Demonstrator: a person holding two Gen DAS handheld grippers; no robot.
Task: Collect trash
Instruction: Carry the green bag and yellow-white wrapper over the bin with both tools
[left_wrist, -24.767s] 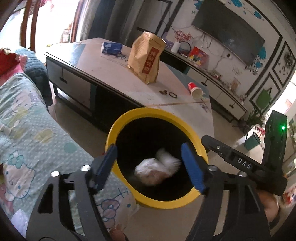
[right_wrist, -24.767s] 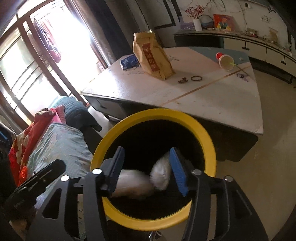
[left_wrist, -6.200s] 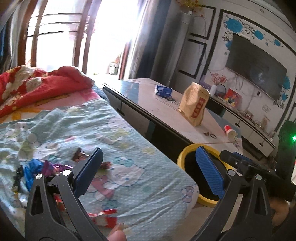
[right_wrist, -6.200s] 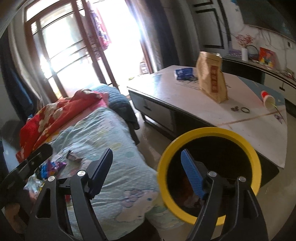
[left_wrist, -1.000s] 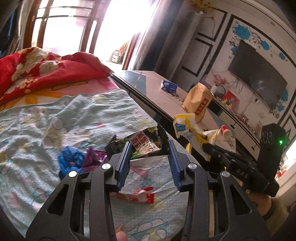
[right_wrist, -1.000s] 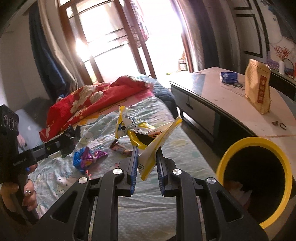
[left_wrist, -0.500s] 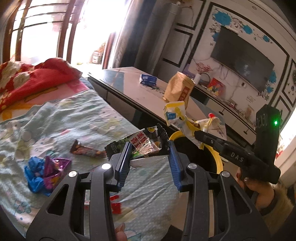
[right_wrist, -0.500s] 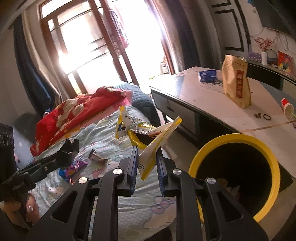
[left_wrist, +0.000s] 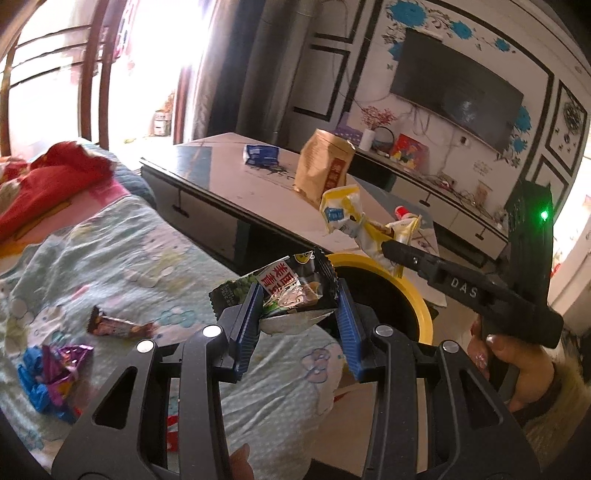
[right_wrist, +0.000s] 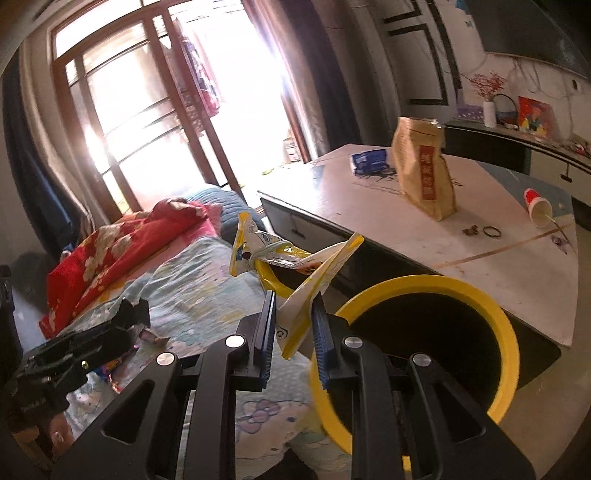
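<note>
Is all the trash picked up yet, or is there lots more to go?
Not yet. The left gripper holds a dark snack wrapper, the right gripper a yellow wrapper, both near the yellow bin. A candy bar wrapper and crumpled foil wrappers remain on the bed.

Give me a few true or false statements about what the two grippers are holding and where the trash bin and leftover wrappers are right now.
1. The left gripper is shut on a dark snack wrapper. True.
2. The right gripper is empty. False: it is shut on a yellow and white wrapper.
3. The yellow-rimmed bin stands on the table. False: it stands on the floor between the bed and the table.
4. Wrappers remain on the bedspread. True: a brown candy wrapper and a blue and purple wrapper pile lie there.
5. The paper bag lies flat. False: it stands upright on the table.
</note>
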